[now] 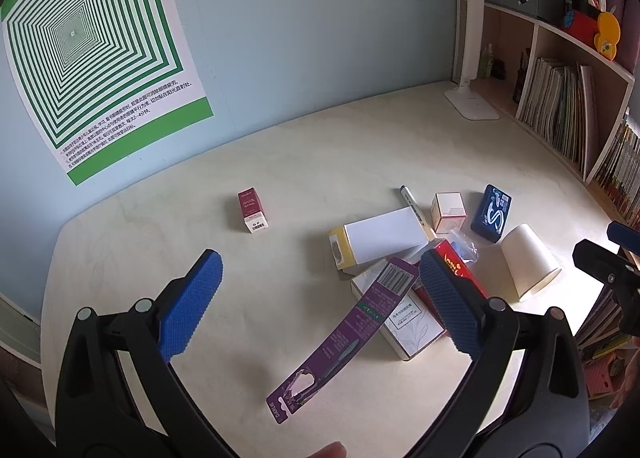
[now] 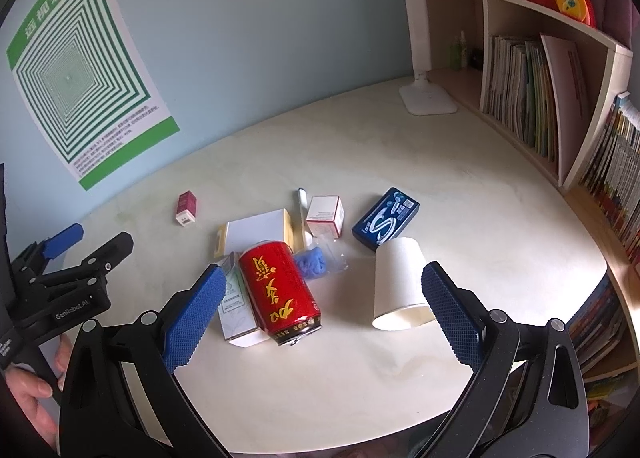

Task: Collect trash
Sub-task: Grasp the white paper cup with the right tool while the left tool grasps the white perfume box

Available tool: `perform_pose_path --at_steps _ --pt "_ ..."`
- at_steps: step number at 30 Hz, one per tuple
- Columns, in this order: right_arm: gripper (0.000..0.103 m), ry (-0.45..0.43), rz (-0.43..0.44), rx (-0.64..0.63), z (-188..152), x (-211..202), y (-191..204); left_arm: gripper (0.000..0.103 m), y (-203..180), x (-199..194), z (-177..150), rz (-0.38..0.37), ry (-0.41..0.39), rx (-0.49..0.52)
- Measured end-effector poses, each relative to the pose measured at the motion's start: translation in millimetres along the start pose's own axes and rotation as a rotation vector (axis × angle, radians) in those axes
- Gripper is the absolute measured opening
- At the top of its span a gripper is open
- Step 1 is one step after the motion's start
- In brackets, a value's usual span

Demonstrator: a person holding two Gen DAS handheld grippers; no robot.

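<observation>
Trash lies in a heap on the cream table (image 2: 460, 186). A red can (image 2: 278, 290) lies on its side beside a tipped paper cup (image 2: 400, 286), with a white carton (image 2: 236, 306) to its left. A blue gum box (image 2: 386, 218), a small white box (image 2: 325, 214), a blue wad (image 2: 311, 263) and a yellow-edged box (image 2: 256, 236) lie behind. A purple toothbrush package (image 1: 344, 334) lies across the carton (image 1: 404, 322). A small maroon box (image 1: 253, 210) stands apart. My left gripper (image 1: 320, 302) is open above the package. My right gripper (image 2: 320, 310) is open over the can and cup.
A white desk lamp (image 2: 420, 58) stands at the back right. Shelves of books (image 2: 528, 94) line the right side. A green eye-chart poster (image 1: 96, 54) hangs on the blue wall. A pen (image 2: 301, 206) lies among the boxes.
</observation>
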State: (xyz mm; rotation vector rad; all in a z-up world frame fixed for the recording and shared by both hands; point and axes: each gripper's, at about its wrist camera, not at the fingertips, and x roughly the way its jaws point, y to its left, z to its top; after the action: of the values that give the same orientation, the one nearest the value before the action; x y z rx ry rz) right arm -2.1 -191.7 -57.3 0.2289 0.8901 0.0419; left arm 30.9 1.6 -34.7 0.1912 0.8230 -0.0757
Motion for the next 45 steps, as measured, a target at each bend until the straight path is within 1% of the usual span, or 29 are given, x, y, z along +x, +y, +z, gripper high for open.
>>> perform_pose_path --at_steps 5,8,14,21,25,29,30,32,35,37,38,39,40,41,42,45 --pt "0.097 0.039 -0.031 -0.002 -6 21 -12 0.096 -6 20 -6 -0.005 0.045 0.039" --pt "0.097 0.062 -0.061 -0.005 -7 33 -20 0.096 -10 32 -11 -0.026 0.075 0.06" --pt "0.097 0.121 -0.093 -0.003 -7 63 -34 0.096 -21 66 -21 -0.083 0.174 0.08" --pt "0.096 0.19 -0.108 -0.001 -6 96 -48 0.096 -31 102 -30 -0.164 0.294 0.045" --pt "0.096 0.227 -0.115 -0.01 -5 111 -56 0.096 -38 120 -34 -0.179 0.349 0.034" --pt "0.096 0.259 -0.12 -0.018 -5 126 -63 0.094 -40 134 -37 -0.178 0.384 0.022" --pt "0.096 0.267 -0.121 -0.021 -6 129 -63 0.095 -39 138 -38 -0.191 0.393 0.008" --pt "0.096 0.282 -0.121 -0.027 -8 136 -65 0.095 -36 144 -38 -0.216 0.404 -0.025" --pt "0.095 0.301 -0.114 -0.03 -10 144 -67 0.087 -35 156 -39 -0.216 0.439 -0.038" --pt "0.094 0.314 -0.113 -0.03 -11 149 -68 0.075 -34 163 -40 -0.237 0.461 -0.048" --pt "0.085 0.323 -0.111 -0.031 -12 151 -69 0.072 -33 165 -41 -0.24 0.47 -0.048" --pt "0.073 0.333 -0.112 -0.03 -13 153 -70 0.068 -32 166 -42 -0.241 0.477 -0.047" --pt "0.069 0.348 -0.106 -0.022 -14 156 -71 0.064 -31 168 -43 -0.243 0.479 -0.045" --pt "0.066 0.359 -0.103 -0.015 -15 159 -73 0.063 -30 169 -44 -0.244 0.483 -0.045" --pt "0.065 0.362 -0.095 -0.008 -16 160 -74 0.059 -29 169 -45 -0.247 0.486 -0.045" --pt "0.062 0.348 -0.086 -0.013 -17 158 -72 0.05 -25 164 -47 -0.259 0.494 -0.046"
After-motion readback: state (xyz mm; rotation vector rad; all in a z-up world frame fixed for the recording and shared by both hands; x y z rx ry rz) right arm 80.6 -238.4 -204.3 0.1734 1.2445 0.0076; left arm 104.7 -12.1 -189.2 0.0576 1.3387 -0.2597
